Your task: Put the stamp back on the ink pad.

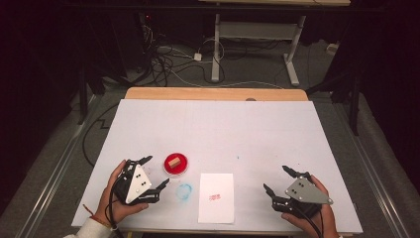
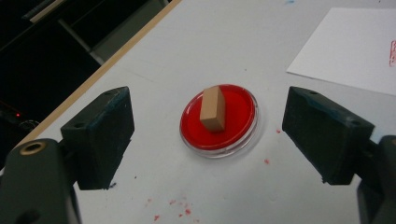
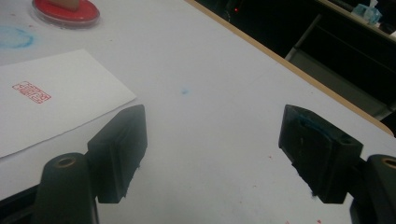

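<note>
Left gripper view: the left gripper is held above the tabletop with its jaws spread wide and empty; between and just ahead of them sits a round red ink pad in a clear dish, and on the pad a small tan stamp block stands on end. Beyond the right-hand jaw lies a white sheet with a red print at its edge; red specks mark the tabletop short of the jaws. In the right gripper view the right gripper likewise has its jaws spread apart with nothing between them, over bare tabletop, the sheet and its print lying beyond the left-hand jaw and the pad farther off past it. The high view places the left gripper just beside the pad and the right gripper well apart from it, across the sheet. The block appears rigid, light and small; it would likely be best pinched across its two broad side faces, above the inked base. Its narrow footing suggests it could tip if nudged by one jaw first, and the ink may smear.
</note>
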Demonstrator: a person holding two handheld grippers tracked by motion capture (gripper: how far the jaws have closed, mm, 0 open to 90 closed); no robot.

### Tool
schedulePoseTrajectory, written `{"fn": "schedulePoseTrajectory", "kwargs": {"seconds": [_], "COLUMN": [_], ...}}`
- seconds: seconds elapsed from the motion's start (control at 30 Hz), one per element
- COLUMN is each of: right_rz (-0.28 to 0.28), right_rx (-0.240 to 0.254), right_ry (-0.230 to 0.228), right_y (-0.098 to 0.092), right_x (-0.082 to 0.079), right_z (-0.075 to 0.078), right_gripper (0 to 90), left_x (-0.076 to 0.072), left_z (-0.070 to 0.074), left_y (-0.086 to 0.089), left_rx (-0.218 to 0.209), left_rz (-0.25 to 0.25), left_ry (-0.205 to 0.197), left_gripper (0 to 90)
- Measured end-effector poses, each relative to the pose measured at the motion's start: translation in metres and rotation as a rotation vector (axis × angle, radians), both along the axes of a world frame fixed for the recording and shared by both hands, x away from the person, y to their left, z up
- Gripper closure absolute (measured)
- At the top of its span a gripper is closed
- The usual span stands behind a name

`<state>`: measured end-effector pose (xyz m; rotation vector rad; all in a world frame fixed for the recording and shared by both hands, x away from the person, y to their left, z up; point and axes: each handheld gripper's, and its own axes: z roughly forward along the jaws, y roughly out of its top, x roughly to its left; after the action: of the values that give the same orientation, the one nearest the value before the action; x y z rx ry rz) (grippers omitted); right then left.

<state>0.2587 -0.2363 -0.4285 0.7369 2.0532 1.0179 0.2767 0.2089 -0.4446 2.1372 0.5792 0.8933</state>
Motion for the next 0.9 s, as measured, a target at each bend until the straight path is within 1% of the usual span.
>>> {"fn": "schedulePoseTrajectory", "kwargs": {"seconds": [0.07,0.13,0.17,0.2,0.27,0.33,0.43,0.53,0.6,0.67,0.73,0.77,0.83,0.87,0.9], "right_rz": [0.004,0.003,0.003,0.001,0.004,0.004,0.007,0.011,0.011,0.012,0.008,0.013,0.01,0.007,0.003], "right_rx": [0.002,0.007,0.008,0.007,0.01,0.009,0.011,0.014,0.015,0.009,0.009,0.007,-0.003,0.001,0.003], "right_ry": [0.005,0.007,0.008,0.006,0.005,0.007,0.009,0.007,0.004,0.004,0.002,0.007,0.001,-0.002,-0.005], "right_y": [0.0,-0.001,-0.001,-0.001,-0.002,-0.002,-0.002,-0.003,-0.003,-0.001,0.0,0.001,0.002,0.003,0.003], "right_x": [0.0,0.001,0.001,0.001,0.002,0.002,0.001,0.0,0.0,-0.001,-0.001,-0.001,-0.001,-0.002,-0.002], "right_z": [0.0,-0.001,-0.001,-0.001,-0.001,-0.001,-0.002,-0.001,-0.001,-0.001,-0.002,-0.002,-0.002,-0.002,-0.002], "right_gripper": [23.8,23.2,23.1,22.6,21.7,20.9,20.0,18.6,18.0,16.9,16.5,16.6,16.6,16.4,16.4], "left_x": [0.0,0.0,-0.001,-0.002,-0.004,-0.006,-0.007,-0.007,-0.008,-0.009,-0.009,-0.009,-0.01,-0.01,-0.01], "left_z": [-0.004,-0.01,-0.012,-0.014,-0.018,-0.021,-0.022,-0.022,-0.022,-0.022,-0.021,-0.021,-0.022,-0.022,-0.021], "left_y": [0.003,0.006,0.007,0.008,0.01,0.012,0.014,0.013,0.012,0.012,0.011,0.011,0.01,0.01,0.011], "left_rx": [-0.02,-0.025,-0.034,-0.039,-0.04,-0.03,-0.045,-0.045,-0.037,-0.036,-0.032,-0.033,-0.021,-0.019,-0.028], "left_rz": [0.007,0.02,0.025,0.032,0.041,0.044,0.059,0.058,0.055,0.047,0.042,0.037,0.028,0.025,0.025], "left_ry": [0.024,0.046,0.058,0.062,0.085,0.096,0.116,0.117,0.115,0.115,0.101,0.102,0.098,0.1,0.101], "left_gripper": [16.2,16.2,16.2,16.2,16.2,16.2,16.2,16.2,16.2,16.2,16.2,16.2,16.2,16.2,16.2]}}
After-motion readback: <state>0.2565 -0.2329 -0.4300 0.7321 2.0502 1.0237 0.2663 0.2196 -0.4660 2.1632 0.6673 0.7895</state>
